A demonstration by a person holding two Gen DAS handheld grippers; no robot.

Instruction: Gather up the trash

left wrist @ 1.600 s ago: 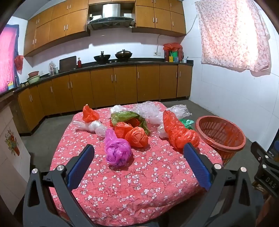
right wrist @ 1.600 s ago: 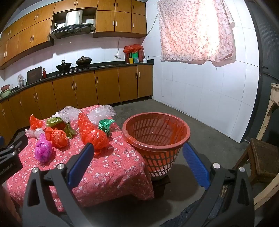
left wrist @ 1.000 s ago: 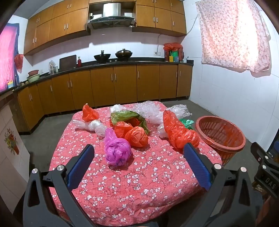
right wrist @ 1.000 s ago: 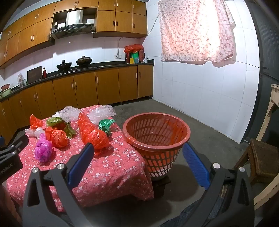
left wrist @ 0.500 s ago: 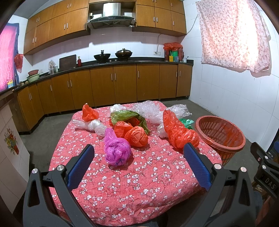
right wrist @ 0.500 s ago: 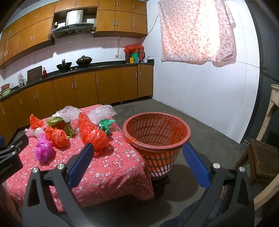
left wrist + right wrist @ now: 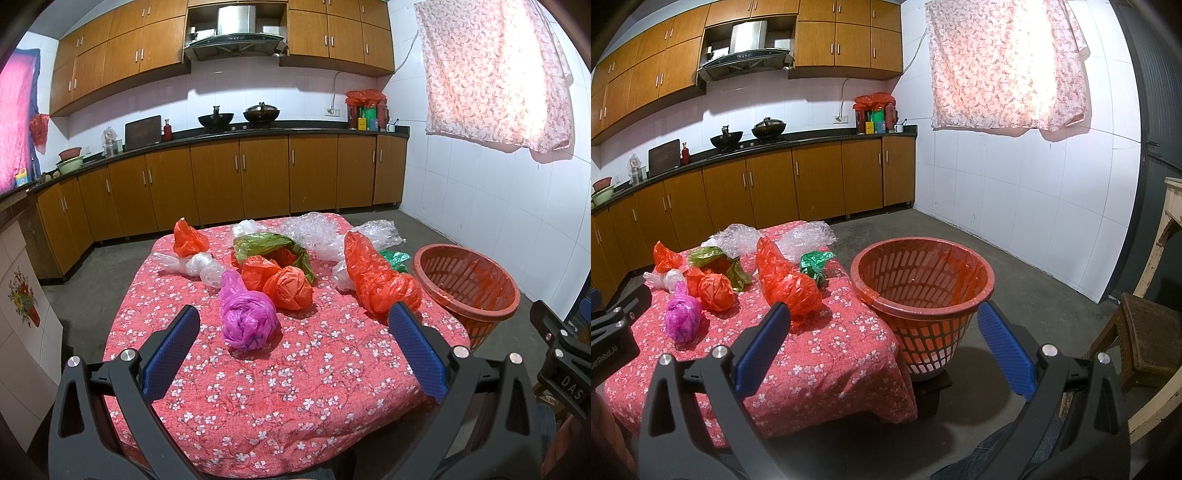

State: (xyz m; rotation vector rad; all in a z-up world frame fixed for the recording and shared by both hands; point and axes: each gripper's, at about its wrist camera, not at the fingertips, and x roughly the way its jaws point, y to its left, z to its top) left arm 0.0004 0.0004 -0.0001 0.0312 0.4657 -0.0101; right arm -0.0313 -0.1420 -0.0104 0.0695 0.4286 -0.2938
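Here, crinkly knotted plastic bags are lying on the floral cloth beside a slotted red basket; left gripper & right gripper are hovering level, both w/ jaws spread wide, gripping nothing.

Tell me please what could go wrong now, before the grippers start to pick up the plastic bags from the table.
1. The purple bag is soft, crumpled film; the open left gripper may pinch only a loose fold, and the bag could slip out on the way.
2. The red basket stands off the table edge on a small dark block, so a hard drop on its rim might tip it.
3. The tall red bag lies near the small green bag; grabbing it could drag the green one along.
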